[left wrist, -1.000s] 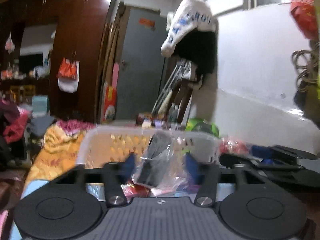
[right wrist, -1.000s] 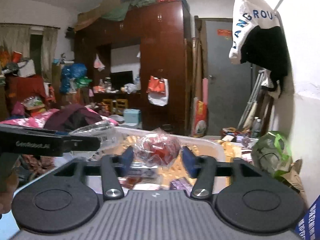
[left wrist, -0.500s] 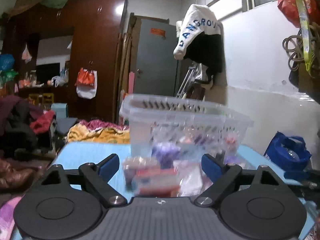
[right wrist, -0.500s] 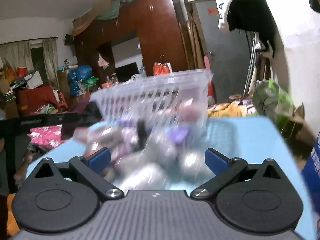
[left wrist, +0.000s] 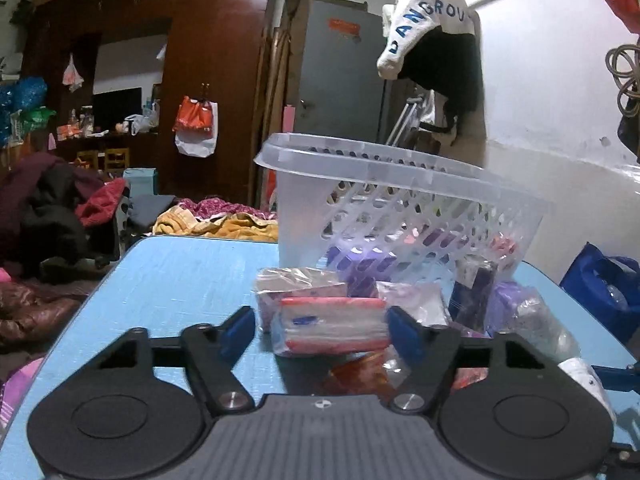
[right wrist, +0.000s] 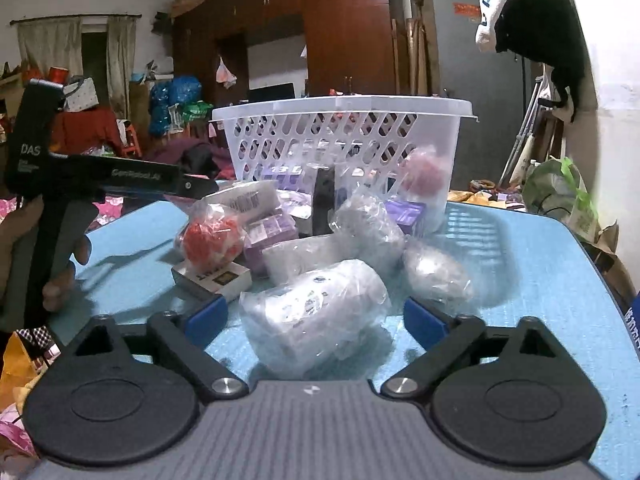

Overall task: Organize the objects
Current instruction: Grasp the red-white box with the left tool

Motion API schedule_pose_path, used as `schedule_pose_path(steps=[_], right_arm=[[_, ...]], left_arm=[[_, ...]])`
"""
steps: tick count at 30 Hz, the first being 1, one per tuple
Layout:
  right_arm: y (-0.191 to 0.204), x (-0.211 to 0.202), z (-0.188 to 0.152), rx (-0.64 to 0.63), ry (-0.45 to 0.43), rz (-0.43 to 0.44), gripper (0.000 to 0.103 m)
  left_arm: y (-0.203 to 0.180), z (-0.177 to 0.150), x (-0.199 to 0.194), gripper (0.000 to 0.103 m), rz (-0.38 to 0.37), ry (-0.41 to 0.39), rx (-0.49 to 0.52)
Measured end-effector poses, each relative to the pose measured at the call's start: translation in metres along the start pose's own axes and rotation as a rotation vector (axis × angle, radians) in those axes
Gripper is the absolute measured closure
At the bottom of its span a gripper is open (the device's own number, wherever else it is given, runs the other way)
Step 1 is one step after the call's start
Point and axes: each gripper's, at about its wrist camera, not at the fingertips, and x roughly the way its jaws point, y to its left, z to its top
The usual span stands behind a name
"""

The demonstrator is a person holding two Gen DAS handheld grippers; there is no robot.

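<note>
Left wrist view: left tool closing around the red-edged packet, pads not yet pressing; centre it first. Right tool open astride a wrapped bottle

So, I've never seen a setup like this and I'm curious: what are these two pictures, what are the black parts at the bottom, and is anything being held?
There is no robot here. A person holds a two-finger gripper in each hand, and each has a camera looking along its fingers. One picture is from the left gripper, the other from the right gripper. On the blue table, wrapped packets lie in front of a white basket. Both jaws have just been closing, the left around a red-and-white packet, the right around a wrapped white bottle. Gaps show, so nothing seems gripped yet.
</note>
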Motion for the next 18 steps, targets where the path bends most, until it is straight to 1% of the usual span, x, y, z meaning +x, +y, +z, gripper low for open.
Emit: schedule_pose_path(steps=[2,4,5,7,9,10,13,18], right_arm=[[0.002,0.001,-0.004,-0.009,0.009,-0.006,0.026],[0.002,0.001,-0.004,-0.007,0.003,-0.001,0.028],[0.001,0.001,-0.005,-0.005,-0.003,-0.001,0.032],[0.000,0.001,-0.008,0.001,-0.009,0.006,0.033],[-0.001,0.001,-0.012,0.021,-0.010,0.014,0.035],[0.000,0.000,-0.013,0.025,-0.021,0.011,0.035],[0.000,-0.003,-0.019,0.033,-0.054,0.005,0.036],[-0.005,-0.014,-0.026,0.078,-0.117,0.030,0.038]], left_arm=[[-0.004,-0.002,-0.001,0.042,0.004,0.000,0.012],[-0.005,-0.005,-0.004,0.043,0.002,-0.005,-0.001],[-0.003,-0.007,-0.005,0.043,-0.010,-0.009,-0.012],[0.002,-0.014,-0.009,0.043,-0.046,-0.024,-0.028],[0.007,-0.016,-0.014,0.043,-0.095,-0.055,-0.040],[0.008,-0.017,-0.017,0.043,-0.108,-0.070,-0.039],[0.008,-0.018,-0.020,0.043,-0.120,-0.096,-0.035],[0.010,-0.020,-0.027,0.043,-0.139,-0.155,-0.051]])
